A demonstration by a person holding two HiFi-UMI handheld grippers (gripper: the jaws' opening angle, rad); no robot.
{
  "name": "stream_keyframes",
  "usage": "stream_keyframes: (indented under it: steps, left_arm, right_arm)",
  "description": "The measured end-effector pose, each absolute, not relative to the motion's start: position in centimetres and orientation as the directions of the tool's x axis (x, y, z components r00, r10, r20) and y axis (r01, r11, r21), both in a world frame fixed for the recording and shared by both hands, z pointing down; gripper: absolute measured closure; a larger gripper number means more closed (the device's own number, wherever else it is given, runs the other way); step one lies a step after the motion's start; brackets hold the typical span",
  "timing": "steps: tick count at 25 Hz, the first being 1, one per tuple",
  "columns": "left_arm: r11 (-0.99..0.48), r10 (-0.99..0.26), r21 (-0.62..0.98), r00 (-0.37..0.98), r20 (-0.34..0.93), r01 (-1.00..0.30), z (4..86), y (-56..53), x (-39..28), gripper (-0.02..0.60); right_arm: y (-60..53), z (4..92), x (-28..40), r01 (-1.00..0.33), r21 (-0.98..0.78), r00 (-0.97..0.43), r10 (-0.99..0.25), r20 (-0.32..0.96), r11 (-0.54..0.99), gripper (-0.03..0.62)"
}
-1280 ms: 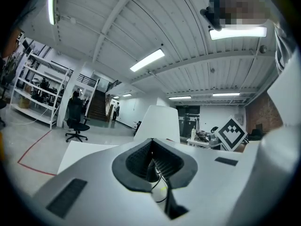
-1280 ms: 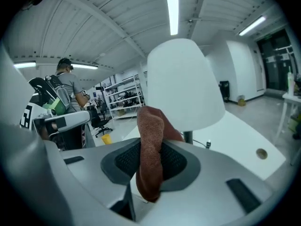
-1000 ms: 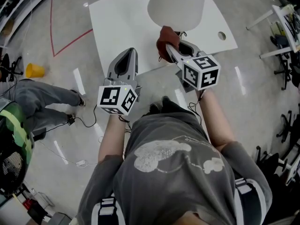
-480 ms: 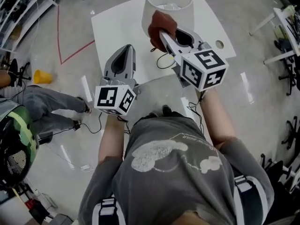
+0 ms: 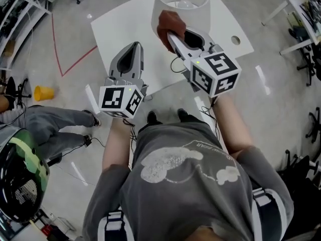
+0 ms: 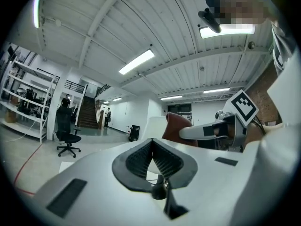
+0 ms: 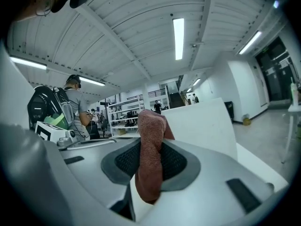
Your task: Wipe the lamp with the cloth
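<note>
- Floor point(image 5: 72, 29): open to the left of the table, crossed there by a red line point(image 5: 80, 60). A seated person's legs point(image 5: 55, 122) lie at the far left, well apart from the table.
- Table point(image 5: 123, 26): white, bare to the left of the lamp. Its near edge runs under both grippers, and a round hole point(image 5: 235, 40) sits near its right corner.
- Lamp point(image 5: 193, 6): upright on the table, white shade.
- Right gripper point(image 5: 170, 35): jaws clamped on the cloth point(image 5: 168, 24). In its own view point(image 7: 150, 142) the cloth point(image 7: 149, 164) fills the gap and stands up past the tips.
- Left gripper point(image 5: 134, 45): jaws together with nothing between them point(image 6: 151, 140), over bare table left of the lamp, not touching it.
- Cloth: reddish-brown, pressed against the shade's near side.
- Cup point(image 5: 42, 92): yellow, on the floor well to the left.
</note>
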State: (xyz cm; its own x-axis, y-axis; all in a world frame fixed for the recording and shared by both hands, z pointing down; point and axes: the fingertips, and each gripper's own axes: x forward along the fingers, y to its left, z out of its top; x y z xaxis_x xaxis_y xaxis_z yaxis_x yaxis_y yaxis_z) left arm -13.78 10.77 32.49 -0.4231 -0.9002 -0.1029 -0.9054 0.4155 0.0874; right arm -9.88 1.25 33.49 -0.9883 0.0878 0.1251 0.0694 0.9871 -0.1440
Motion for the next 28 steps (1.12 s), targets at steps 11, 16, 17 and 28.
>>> stream_keyframes:
  steps: [11,16,17,28]
  left_arm:
    - [0.317,-0.942,0.132,-0.328,-0.076,-0.939,35.2,13.5,-16.0,0.574]
    - [0.275,-0.956,0.148,-0.286,-0.062,-0.95,36.2,14.2,-18.0,0.574]
    - [0.268,-0.959,0.15,-0.279,-0.059,-0.952,36.6,14.1,-18.2,0.574]
    - [0.129,-0.988,0.198,-0.144,-0.061,-0.972,36.1,17.6,-19.7,0.574]
  right_arm:
    - [3.0,41.0,-11.3,-0.097,-0.23,-0.963,-0.033,0.267,0.968,0.497]
    - [3.4,44.1,-12.9,-0.167,-0.235,-0.938,-0.081,0.337,0.958,0.497]
    - [3.2,44.8,-13.0,-0.182,-0.235,-0.932,-0.091,0.351,0.955,0.497]
    - [7.2,43.3,-12.3,-0.324,-0.259,-0.904,-0.218,0.367,0.91,0.497]
